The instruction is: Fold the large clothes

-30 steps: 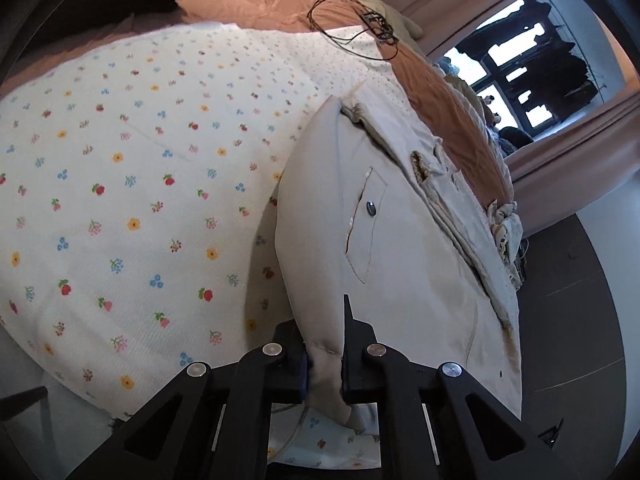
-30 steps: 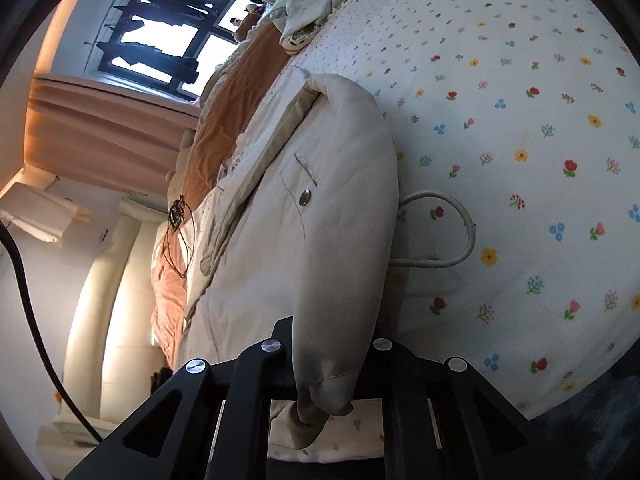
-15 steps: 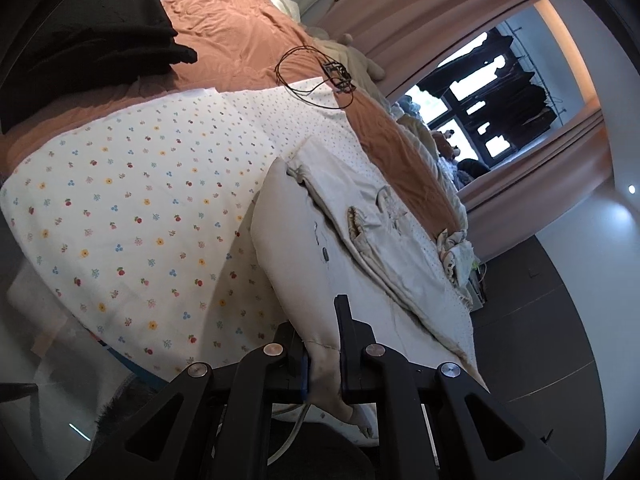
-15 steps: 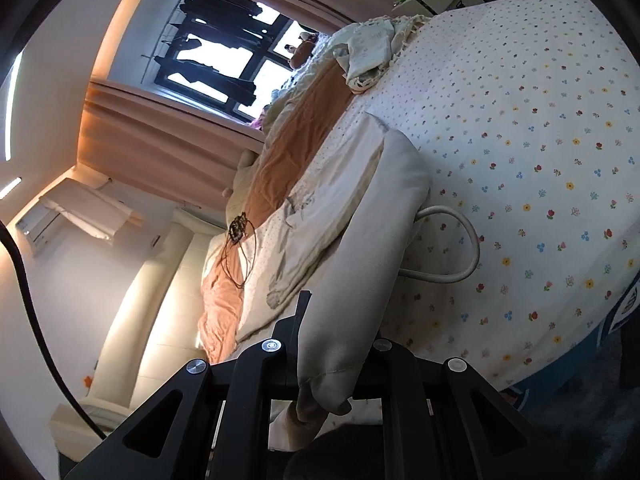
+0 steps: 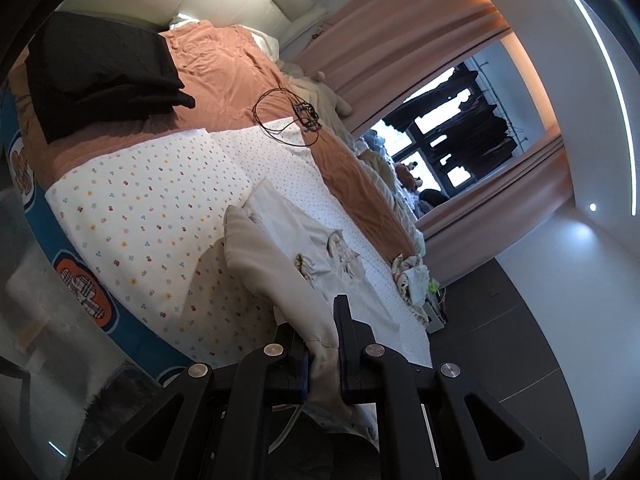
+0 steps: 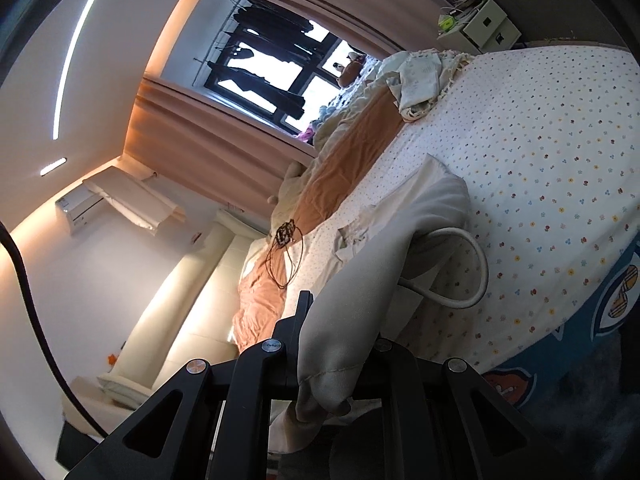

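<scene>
Both my grippers pinch one end of the beige trousers: my left gripper (image 5: 322,354) and my right gripper (image 6: 340,344) each have jaws pressed tight on cloth. From my jaws the beige trousers (image 5: 276,264) run lengthwise away across the floral bedsheet (image 5: 160,216), the far end resting on it toward the window (image 5: 452,136).

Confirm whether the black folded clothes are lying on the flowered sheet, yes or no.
No: in the left wrist view the black folded clothes lie on the orange-brown blanket, beyond the flowered sheet.
</scene>
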The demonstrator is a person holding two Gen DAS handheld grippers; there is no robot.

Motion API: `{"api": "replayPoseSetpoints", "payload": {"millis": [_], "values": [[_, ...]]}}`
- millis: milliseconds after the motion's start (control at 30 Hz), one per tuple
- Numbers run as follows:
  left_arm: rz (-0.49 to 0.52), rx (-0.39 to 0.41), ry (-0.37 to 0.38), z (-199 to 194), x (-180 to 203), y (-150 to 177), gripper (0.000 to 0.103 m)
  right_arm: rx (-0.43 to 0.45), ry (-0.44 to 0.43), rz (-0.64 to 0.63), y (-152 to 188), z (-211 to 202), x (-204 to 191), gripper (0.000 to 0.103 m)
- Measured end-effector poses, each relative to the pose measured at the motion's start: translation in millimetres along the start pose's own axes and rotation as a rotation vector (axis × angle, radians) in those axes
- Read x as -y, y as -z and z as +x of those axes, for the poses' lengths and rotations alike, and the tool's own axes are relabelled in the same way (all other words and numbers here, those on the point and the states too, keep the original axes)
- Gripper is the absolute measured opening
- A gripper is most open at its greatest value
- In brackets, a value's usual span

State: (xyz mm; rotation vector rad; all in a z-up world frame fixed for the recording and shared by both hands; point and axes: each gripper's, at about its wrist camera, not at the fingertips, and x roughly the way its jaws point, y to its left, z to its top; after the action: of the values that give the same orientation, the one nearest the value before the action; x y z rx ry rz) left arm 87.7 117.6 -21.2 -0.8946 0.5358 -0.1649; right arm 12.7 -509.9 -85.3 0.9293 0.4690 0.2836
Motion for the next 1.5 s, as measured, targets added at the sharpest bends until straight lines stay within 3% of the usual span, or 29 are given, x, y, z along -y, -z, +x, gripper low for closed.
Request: {"api": "replayPoseSetpoints", "payload": {"millis": [367, 633, 1000, 1233, 1500], "values": [[0.017, 0.083, 0.083, -70.7, 20.4, -6.0, 0.01, 0.046, -0.082, -0.051, 6.2, -36.8, -45.6, 0.014], [0.033, 0.113, 0.108, -71.5, 39.4, -26.9, 0.01, 0.069, -0.112, -0.061, -10.4, -27.2, -60.1, 0.014], [0.074, 0.143, 0.081, -6.1, 78.8, -78.1, 0.01, 0.087, -0.083, -0.047, -64.5, 31.5, -65.6, 0.014], [0.087, 0.108, 0.029, 65.6, 92.8, -117.0, 0.01, 0.085, -0.032, -0.022, -97.7, 86.5, -55.4, 0.014], [0.078, 0.05, -0.031, 152.9, 79.8, -139.3, 0.01, 0.068, 0.031, 0.014, -120.1, 153.4, -25.4, 0.014]]}}
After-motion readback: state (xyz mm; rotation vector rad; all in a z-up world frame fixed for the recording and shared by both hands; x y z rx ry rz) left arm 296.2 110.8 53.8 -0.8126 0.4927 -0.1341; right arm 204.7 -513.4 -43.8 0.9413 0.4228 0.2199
